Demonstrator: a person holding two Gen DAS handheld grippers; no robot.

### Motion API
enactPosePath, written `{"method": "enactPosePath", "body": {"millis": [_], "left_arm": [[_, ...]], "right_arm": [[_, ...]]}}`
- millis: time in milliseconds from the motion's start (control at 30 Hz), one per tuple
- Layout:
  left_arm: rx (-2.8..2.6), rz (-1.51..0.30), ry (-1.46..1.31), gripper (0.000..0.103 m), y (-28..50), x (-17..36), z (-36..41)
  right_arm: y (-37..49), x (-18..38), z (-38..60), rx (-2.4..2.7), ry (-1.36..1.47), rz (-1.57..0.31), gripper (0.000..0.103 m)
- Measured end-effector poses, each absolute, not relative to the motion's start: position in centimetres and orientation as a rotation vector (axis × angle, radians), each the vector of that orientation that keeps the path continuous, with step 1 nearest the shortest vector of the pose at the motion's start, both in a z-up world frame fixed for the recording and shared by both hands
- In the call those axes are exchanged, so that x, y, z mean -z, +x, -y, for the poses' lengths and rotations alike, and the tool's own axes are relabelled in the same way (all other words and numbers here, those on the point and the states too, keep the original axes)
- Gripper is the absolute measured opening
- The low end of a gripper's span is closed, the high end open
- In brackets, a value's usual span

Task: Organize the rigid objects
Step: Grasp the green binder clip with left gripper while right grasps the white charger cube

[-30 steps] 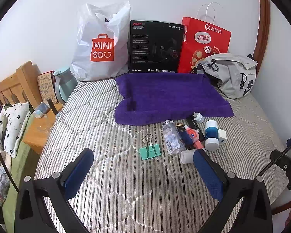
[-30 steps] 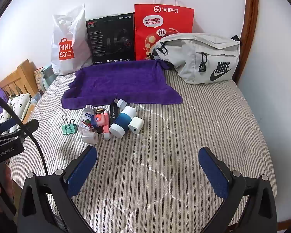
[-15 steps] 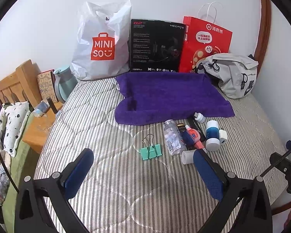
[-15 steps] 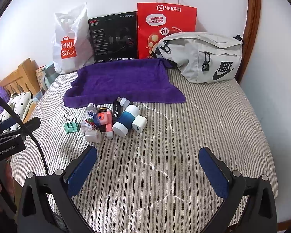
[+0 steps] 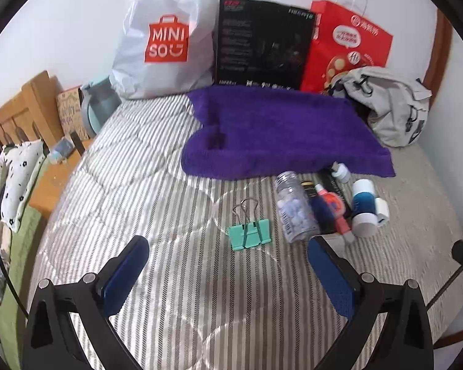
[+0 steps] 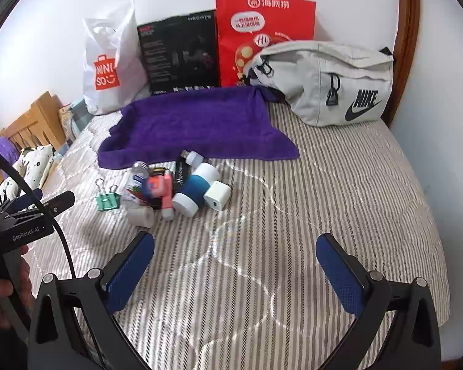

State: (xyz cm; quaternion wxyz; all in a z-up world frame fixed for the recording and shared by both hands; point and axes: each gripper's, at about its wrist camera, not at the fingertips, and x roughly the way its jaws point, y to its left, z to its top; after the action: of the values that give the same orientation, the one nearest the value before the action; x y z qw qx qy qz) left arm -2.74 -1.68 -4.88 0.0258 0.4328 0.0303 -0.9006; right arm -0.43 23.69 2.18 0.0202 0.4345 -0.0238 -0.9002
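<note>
We are holding the left hand-held gripper [image 5: 225, 265] and right hand-held gripper [image 6: 234, 256] wide apart, gripping nothing, above the striped bed [image 6: 339, 185]. Small rigid items [image 6: 182, 185] are lying clustered just before the purple towel [image 6: 194, 126], with the green binder clip [image 5: 250, 231] resting beside them.

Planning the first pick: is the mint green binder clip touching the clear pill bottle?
Apart: left wrist view shows striped bedding between mint green binder clip and clear pill bottle.

Fuzzy purple cloth towel [image 5: 281, 132] is lying matt at frame centre; glossy plastic Miniso bag [image 5: 166, 37] is shining upper left; the wire-handled binder clip [image 5: 250, 231] is looking smooth.
</note>
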Motion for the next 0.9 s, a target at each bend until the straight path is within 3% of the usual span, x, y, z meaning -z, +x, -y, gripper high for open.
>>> {"method": "enactPosePath", "body": {"millis": [433,633,900], "left_arm": [[2.702,-0.181,1.436,0.085,-6.5,10.6,0.9],[2.666,-0.110,1.379,0.072,-7.1,11.2,0.1],[2.717,-0.086,1.362,0.042,-6.6,10.9,0.1]], "right_arm": [[-4.3,2.9,-25.7,2.713,1.367,0.100,0.103],[-6.5,5.0,-25.9,2.668,1.368,0.031,0.100],[-9.0,6.8,-26.4,2.617,1.373,0.018,0.090]]}}
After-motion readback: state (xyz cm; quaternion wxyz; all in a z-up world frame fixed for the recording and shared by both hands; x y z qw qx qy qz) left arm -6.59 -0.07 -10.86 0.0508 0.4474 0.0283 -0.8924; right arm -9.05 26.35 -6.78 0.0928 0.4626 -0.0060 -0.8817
